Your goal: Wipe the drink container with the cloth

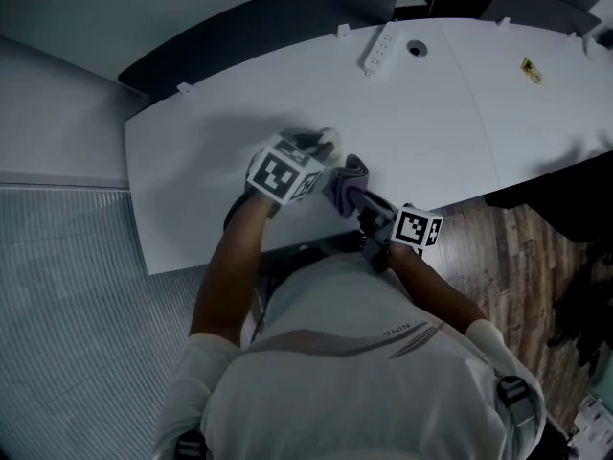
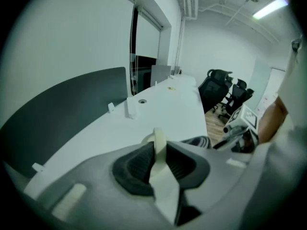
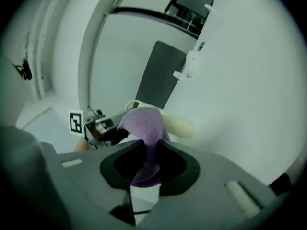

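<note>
Right gripper (image 3: 146,153), closest to the person, is clamped on a purple cloth (image 3: 143,123) that drapes against the cream drink container (image 3: 180,127). Left gripper (image 2: 159,151) is closed on a thin cream part of that container, close to the near edge of the white table (image 1: 450,123). Beyond them the tabletop lies bare and wide. A power strip (image 1: 378,50) sits by the far edge, against a dark partition (image 1: 259,27).

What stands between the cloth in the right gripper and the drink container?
Nothing visible. The cloth, pinched in the right gripper, appears to lie directly against the cream drink container, which the left gripper holds by a thin cream part.
</note>
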Demonstrator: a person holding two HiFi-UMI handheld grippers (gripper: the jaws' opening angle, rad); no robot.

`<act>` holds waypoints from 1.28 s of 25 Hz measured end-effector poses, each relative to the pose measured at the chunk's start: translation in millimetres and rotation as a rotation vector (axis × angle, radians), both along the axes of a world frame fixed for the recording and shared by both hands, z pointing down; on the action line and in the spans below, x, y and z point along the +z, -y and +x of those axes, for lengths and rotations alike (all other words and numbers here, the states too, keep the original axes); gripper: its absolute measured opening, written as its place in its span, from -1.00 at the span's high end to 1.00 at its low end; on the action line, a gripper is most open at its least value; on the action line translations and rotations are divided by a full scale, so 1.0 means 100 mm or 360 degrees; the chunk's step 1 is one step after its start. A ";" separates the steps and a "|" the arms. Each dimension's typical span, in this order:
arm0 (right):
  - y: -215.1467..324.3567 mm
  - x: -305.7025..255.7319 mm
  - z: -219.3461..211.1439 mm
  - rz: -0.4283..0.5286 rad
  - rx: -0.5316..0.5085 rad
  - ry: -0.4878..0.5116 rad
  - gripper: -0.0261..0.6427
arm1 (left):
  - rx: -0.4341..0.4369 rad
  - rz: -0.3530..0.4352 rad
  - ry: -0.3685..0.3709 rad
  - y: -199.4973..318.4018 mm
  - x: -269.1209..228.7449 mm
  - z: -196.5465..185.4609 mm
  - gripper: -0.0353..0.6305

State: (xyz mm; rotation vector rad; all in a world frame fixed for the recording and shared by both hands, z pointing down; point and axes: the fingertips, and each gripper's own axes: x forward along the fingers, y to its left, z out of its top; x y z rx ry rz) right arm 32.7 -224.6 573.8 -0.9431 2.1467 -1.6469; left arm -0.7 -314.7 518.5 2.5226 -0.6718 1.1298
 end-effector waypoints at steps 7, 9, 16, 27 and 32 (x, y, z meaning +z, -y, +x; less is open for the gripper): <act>0.34 -0.41 0.01 0.0140 0.0193 0.0319 0.67 | -0.0012 -0.0004 0.0002 -0.02 0.00 0.01 0.67; 0.40 -0.33 -0.02 0.0083 0.0203 0.0282 0.67 | -0.0009 -0.0013 0.0007 -0.03 0.00 0.02 0.67; 0.56 0.01 -0.13 -0.0016 0.0122 0.0037 0.67 | -0.0010 -0.0015 -0.0009 0.00 0.00 0.01 0.67; 0.61 0.69 -0.19 -0.0132 0.0007 -0.0300 0.65 | -0.0021 -0.0013 -0.0015 0.01 -0.01 0.03 0.68; 0.60 0.89 -0.20 -0.0237 -0.0068 -0.0320 0.65 | -0.0031 -0.0012 -0.0023 -0.01 -0.01 0.01 0.67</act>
